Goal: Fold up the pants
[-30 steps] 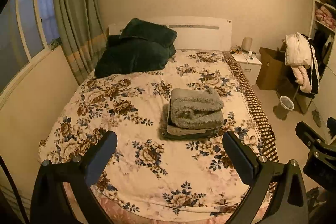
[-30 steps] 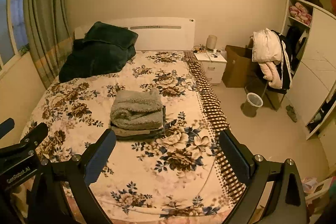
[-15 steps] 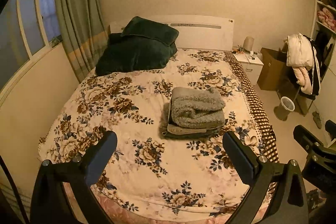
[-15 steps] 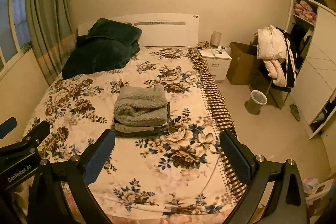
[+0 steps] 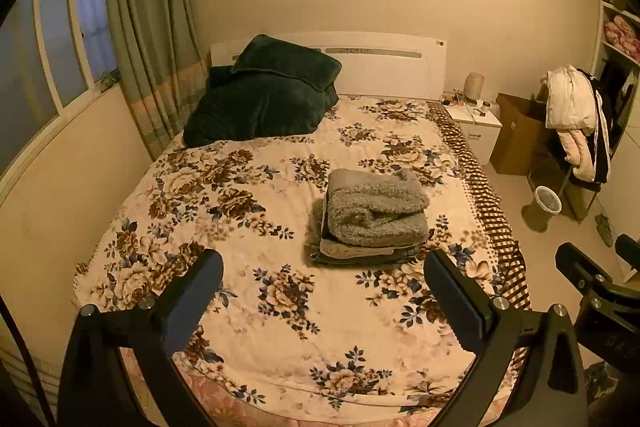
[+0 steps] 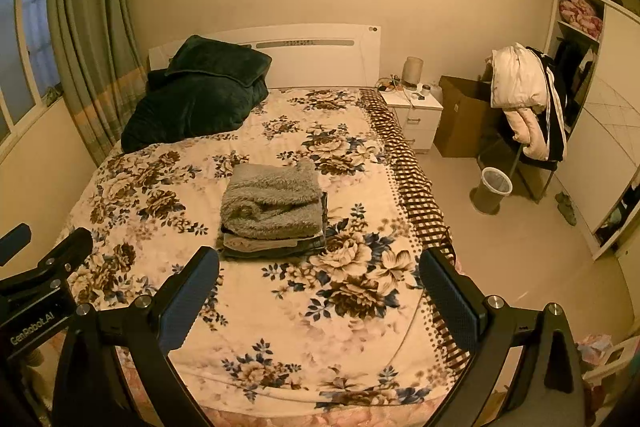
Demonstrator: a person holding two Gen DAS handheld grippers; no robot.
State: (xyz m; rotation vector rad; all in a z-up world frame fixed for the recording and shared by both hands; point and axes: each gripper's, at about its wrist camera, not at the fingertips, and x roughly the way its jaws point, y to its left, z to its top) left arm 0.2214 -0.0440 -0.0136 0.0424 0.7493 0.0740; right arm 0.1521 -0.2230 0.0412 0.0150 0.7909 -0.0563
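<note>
Left wrist view has the left gripper (image 5: 322, 281) nearest, its two dark fingers spread wide apart with nothing between them, held above the foot of the bed (image 5: 248, 311); the right gripper (image 6: 318, 277), seen from its own camera, is likewise spread wide and empty. Each tool shows at the edge of the other's view. Beyond the fingertips, on the floral bedspread and a little toward its right side, sits a folded stack of clothes (image 5: 370, 223) (a fluffy grey garment (image 6: 272, 201) on top, thinner folded pieces under it, and which of these are the pants cannot be told). Farther back, dark green pillows (image 5: 264, 95) lie against the white headboard (image 5: 384, 67). Right of the bed stand a white nightstand (image 6: 416, 115), a cardboard box (image 6: 460, 115) and a wastebasket (image 6: 492, 191).
</note>
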